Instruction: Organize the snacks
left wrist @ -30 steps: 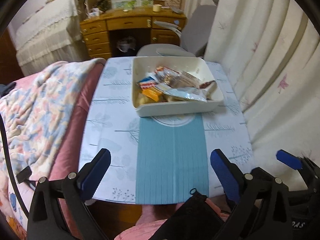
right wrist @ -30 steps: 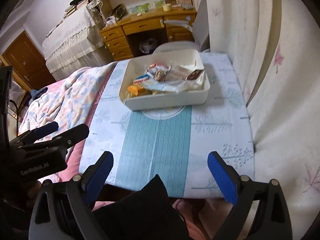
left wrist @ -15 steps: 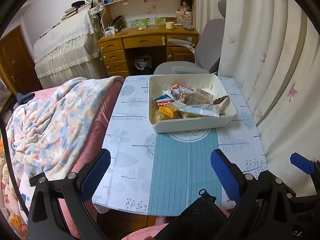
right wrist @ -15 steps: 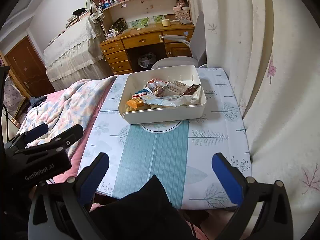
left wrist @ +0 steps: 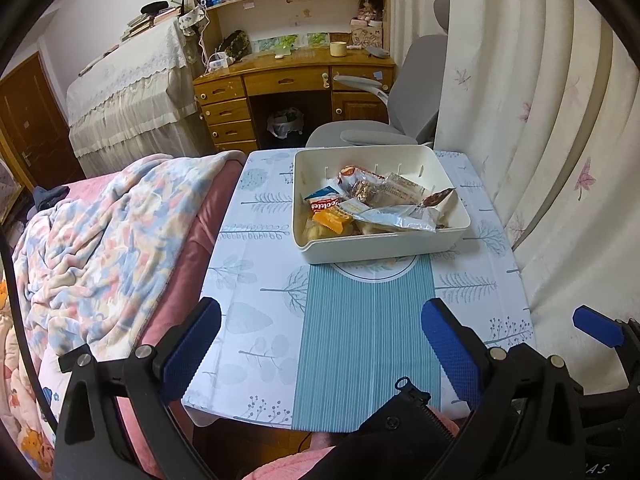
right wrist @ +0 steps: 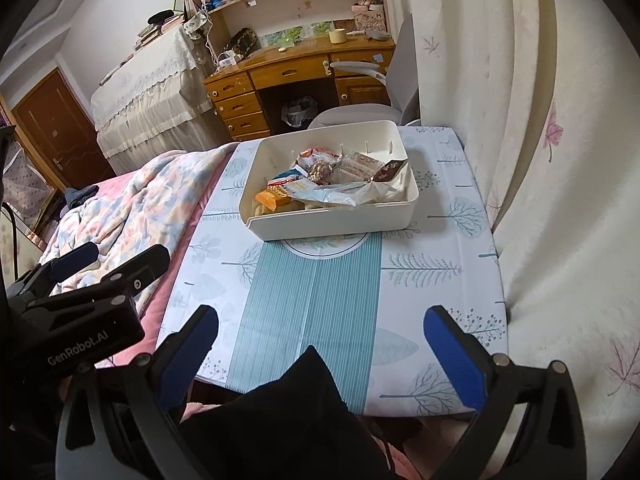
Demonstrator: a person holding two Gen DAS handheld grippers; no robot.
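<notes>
A cream plastic bin stands at the far end of the small table, full of several wrapped snacks, among them an orange packet and a silver wrapper. My left gripper hangs over the table's near edge, open and empty. My right gripper is also open over the near edge, nothing between its blue pads. Both are well short of the bin. The left gripper's black body shows at the left of the right wrist view.
A bed with a flowered blanket borders the table's left side. Curtains hang close on the right. Behind the table are a grey chair, a wooden desk and a bookshelf. A dark bag lies below the grippers.
Both views have tilted upward, so the bin sits lower in each picture and more of the desk and shelves shows. The right jaws opened slightly wider. The bin and snacks stay put.
</notes>
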